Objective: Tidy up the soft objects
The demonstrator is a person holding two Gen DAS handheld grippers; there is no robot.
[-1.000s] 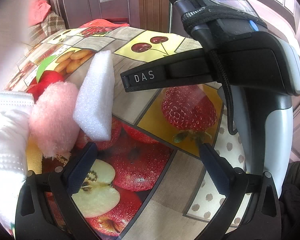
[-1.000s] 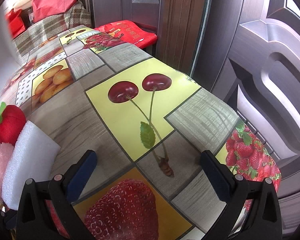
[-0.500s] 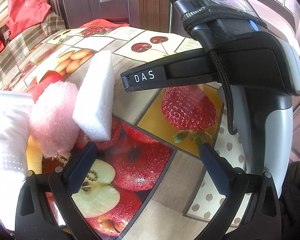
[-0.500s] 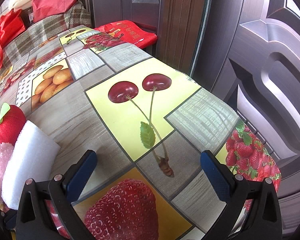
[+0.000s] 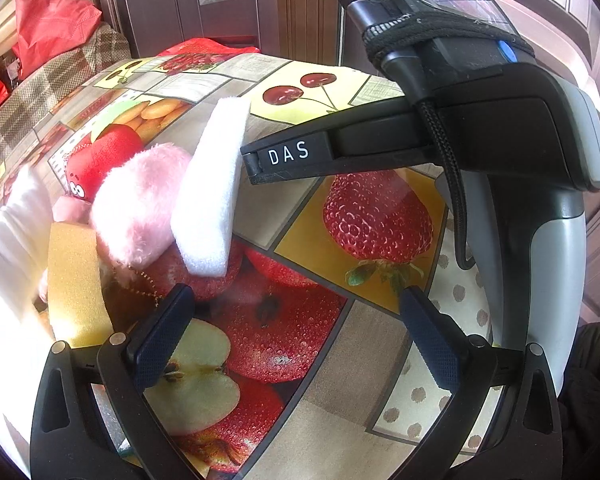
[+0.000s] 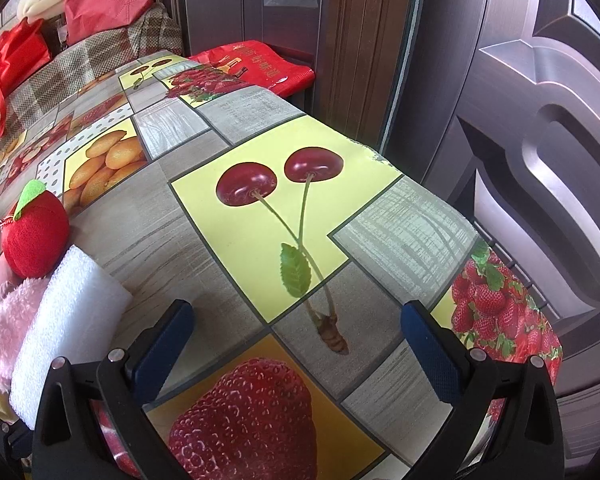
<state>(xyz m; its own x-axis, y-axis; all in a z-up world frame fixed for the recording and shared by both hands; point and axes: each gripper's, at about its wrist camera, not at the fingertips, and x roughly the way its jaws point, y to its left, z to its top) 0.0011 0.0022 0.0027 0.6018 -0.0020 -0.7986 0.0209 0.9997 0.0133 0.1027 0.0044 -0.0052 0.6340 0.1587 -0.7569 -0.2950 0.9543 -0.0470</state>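
A white foam block (image 5: pixel 210 190) stands on edge at the left, tilted, leaning against a fluffy pink plush (image 5: pixel 138 204) just to its left. A yellow sponge (image 5: pixel 74 280) stands upright nearer, left of the plush and touching it. Behind them sits a red plush apple (image 6: pixel 34 234) with a green leaf. At the far left lies something white and soft (image 5: pixel 14 236), washed out by glare.

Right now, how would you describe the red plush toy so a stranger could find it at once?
On the fruit-print tablecloth, look at the cluster of soft things near its left side. The red apple plush sits behind the pink fluffy toy and white foam block; it alone is red with a green leaf.
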